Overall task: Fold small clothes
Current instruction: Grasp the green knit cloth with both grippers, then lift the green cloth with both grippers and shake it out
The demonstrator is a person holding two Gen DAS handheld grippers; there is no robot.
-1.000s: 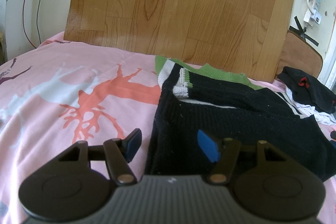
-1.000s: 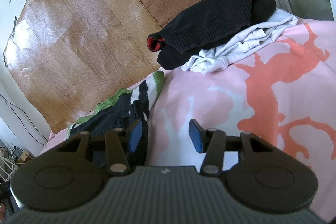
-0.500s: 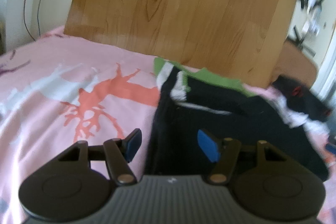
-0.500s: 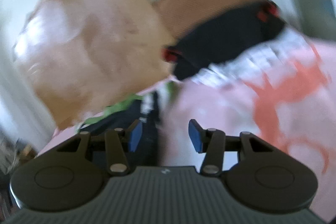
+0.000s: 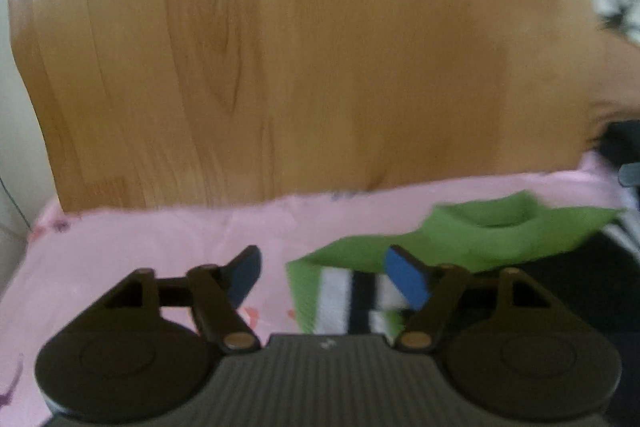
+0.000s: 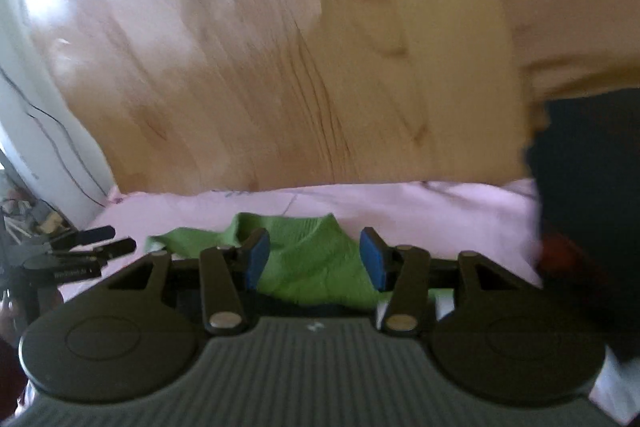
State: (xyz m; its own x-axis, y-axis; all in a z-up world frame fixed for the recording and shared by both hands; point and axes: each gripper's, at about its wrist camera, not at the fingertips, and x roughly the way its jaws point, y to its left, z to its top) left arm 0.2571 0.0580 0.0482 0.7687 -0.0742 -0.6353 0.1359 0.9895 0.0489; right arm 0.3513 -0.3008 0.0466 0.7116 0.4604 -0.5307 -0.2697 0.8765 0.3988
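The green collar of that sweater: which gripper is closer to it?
Right. The right gripper frames the green collar between its opening jaws; the left gripper, also opening, sits over the striped sleeve, with the collar beyond.

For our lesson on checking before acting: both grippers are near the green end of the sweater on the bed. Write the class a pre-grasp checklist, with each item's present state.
1. Left gripper empty: ok, its jaws are opening with nothing pinched.
2. Right gripper empty: ok, jaws opening, pads not pressing cloth.
3. Sweater's green end lies ahead of the right gripper: ok.
4. Sweater's green and striped edge lies ahead of the left gripper: ok.
5. Sweater lies flat and smooth: cannot tell, both views are blurred.
6. Pink bedsheet beside the sweater free for folding: ok where visible; a dark garment lies at the right.
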